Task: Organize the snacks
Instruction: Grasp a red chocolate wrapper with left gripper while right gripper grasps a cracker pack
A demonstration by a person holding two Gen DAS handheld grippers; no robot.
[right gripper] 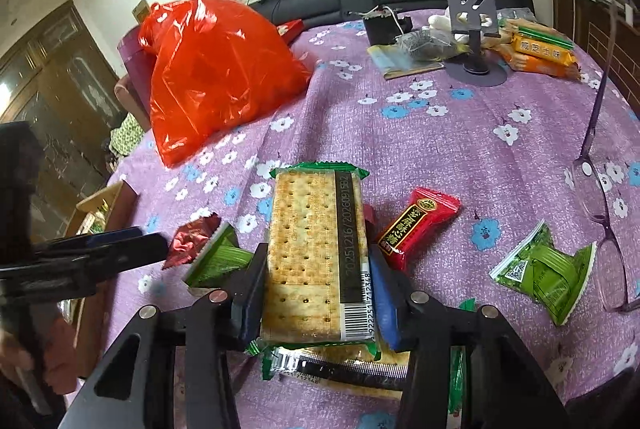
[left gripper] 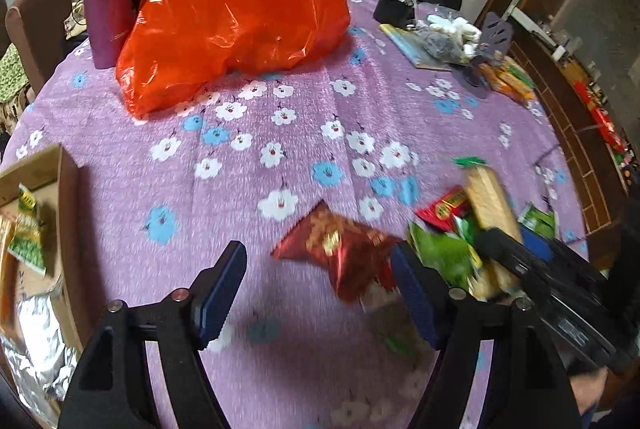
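A few packets already lie in the cardboard box (left gripper: pixel 38 189) at nine o'clock. The right hand-held gripper (right gripper: pixel 316 293) pinches a cracker pack (right gripper: pixel 316 249); the left hand-held gripper (left gripper: pixel 320 293) hangs spread over a red packet (left gripper: pixel 340 249). Several snacks remain on the counter (left gripper: pixel 280 157).

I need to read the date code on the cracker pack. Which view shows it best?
The right wrist view: the cracker pack sits sharp and central between the right gripper fingers, printing facing up. In the left wrist view it is blurred, edge-on and partly hidden behind that gripper.
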